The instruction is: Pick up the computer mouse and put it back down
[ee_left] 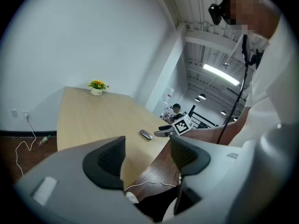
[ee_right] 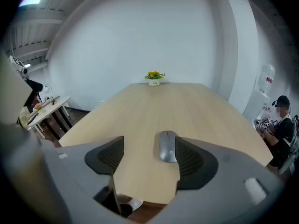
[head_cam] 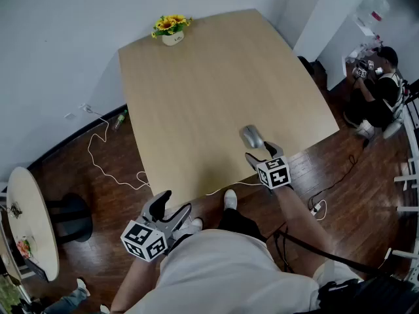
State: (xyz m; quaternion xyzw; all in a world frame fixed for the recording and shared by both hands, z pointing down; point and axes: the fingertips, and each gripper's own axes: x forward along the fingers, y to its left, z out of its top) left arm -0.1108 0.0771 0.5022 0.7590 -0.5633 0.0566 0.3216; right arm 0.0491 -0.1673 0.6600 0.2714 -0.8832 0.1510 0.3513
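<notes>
Nearest, left claw (head_cam: pixel 173 205) held off the near edge of the surface (head_cam: pixel 196 103), jaws apart and empty; beyond it, right claw (head_cam: pixel 262 152) partly open over that edge, gripping nothing, with mouse (head_cam: pixel 251 137) lying flat just ahead of its tips, by the right jaw; flowers (head_cam: pixel 171 25) at far end.

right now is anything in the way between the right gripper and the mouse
Nothing visible. The mouse lies on the bare table just ahead of the right gripper, whose jaws stand apart. The flower pot sits far off at the table's other end.
</notes>
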